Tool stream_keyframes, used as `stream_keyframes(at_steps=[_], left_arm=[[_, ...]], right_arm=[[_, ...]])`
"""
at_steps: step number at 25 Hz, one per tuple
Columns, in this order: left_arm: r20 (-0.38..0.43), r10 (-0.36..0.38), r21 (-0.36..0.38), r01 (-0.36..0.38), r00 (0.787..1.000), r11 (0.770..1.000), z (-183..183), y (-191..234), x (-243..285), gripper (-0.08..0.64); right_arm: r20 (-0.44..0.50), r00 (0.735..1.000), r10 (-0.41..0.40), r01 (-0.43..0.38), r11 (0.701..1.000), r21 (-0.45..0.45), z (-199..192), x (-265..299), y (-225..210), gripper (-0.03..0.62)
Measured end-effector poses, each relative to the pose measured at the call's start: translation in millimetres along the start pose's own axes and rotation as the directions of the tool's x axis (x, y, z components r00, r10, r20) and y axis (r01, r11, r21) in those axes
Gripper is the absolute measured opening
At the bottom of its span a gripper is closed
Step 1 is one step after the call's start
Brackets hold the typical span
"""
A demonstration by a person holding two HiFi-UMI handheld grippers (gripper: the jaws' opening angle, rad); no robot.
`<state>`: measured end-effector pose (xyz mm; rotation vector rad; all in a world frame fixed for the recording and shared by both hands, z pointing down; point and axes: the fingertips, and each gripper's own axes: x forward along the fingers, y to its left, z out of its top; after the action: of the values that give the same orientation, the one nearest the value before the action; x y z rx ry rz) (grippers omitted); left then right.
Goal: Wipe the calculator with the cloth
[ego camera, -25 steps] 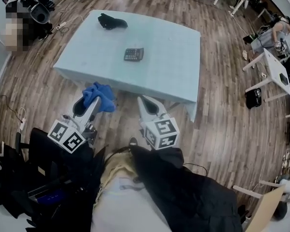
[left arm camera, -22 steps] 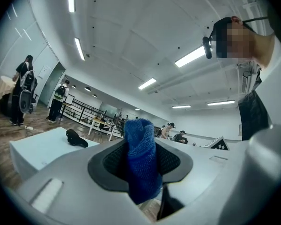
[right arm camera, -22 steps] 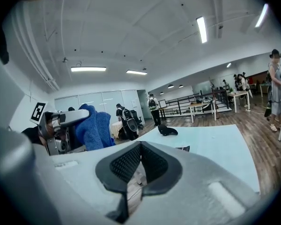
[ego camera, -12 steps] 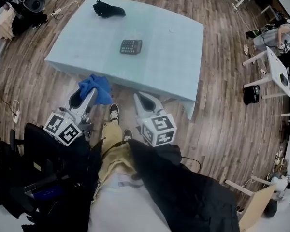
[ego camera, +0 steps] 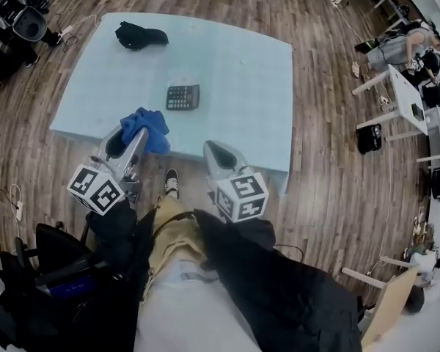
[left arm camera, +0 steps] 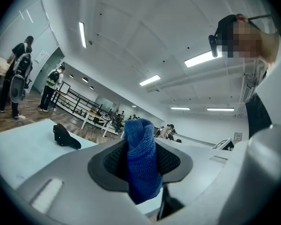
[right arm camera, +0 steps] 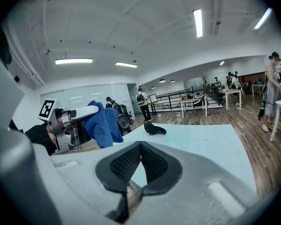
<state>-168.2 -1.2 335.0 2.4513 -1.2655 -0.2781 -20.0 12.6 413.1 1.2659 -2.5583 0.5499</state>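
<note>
Left hand-held gripper (left arm camera: 143,165) pinches a fold of the blue cloth (left arm camera: 139,137): looped terry pile, soft, bunched above the jaws. Right hand-held gripper (right arm camera: 140,146) is empty, its ribbed pads pressed together. I hold both at the near edge of the pale, smooth worktop (ego camera: 242,86). The flat, dark, rectangular calculator (ego camera: 182,97) lies mid-surface, just beyond the cloth. Judgement: lay the cloth flat over the keys and stroke lightly; the right could steady the case against sliding.
</note>
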Motion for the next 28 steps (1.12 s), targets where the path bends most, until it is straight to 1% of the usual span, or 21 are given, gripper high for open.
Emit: stream_keyframes(at_steps=[4, 6, 8, 13, 16, 19, 22, 25, 28], left_arm=[[-0.016, -0.023, -0.021, 0.023, 1.000, 1.000, 6, 34, 33, 0.145], [-0.021, -0.030, -0.042, 0.029, 0.999, 0.999, 4, 55, 46, 0.144], [-0.046, -0.023, -0.068, 0.020, 0.999, 0.998, 3, 73, 59, 0.144], [-0.102, -0.038, -0.116, 0.026, 0.994, 0.993, -23, 125, 95, 0.145], [-0.142, -0.033, -0.142, 0.013, 0.989, 0.990, -39, 142, 112, 0.145], [-0.200, -0.001, -0.143, -0.028, 0.980, 0.989, -59, 149, 124, 0.145], [-0.242, 0.052, -0.138, -0.087, 0.969, 0.987, -73, 163, 134, 0.144], [-0.275, 0.100, -0.156, -0.147, 0.956, 0.977, -94, 176, 136, 0.144], [-0.303, 0.160, -0.155, -0.214, 0.940, 0.964, -114, 191, 143, 0.144]], right_arm=[[-0.017, 1.000, -0.014, 0.014, 1.000, 0.010, 17, 38, -15, -0.002], [-0.043, 0.999, -0.018, 0.019, 1.000, 0.019, 20, 58, -21, -0.002], [-0.076, 0.997, -0.022, 0.024, 0.999, 0.027, 19, 79, -27, -0.002], [-0.135, 0.990, -0.049, 0.051, 0.999, 0.013, 19, 128, -47, -0.002], [-0.161, 0.986, -0.048, 0.052, 0.998, 0.024, 16, 140, -55, -0.002], [-0.198, 0.980, -0.035, 0.046, 0.998, 0.050, 7, 143, -68, -0.002], [-0.239, 0.971, 0.003, 0.014, 0.997, 0.070, -2, 154, -80, -0.002], [-0.285, 0.958, 0.041, -0.021, 0.997, 0.073, -16, 170, -92, -0.002], [-0.321, 0.944, 0.072, -0.046, 0.995, 0.087, -26, 187, -108, -0.002]])
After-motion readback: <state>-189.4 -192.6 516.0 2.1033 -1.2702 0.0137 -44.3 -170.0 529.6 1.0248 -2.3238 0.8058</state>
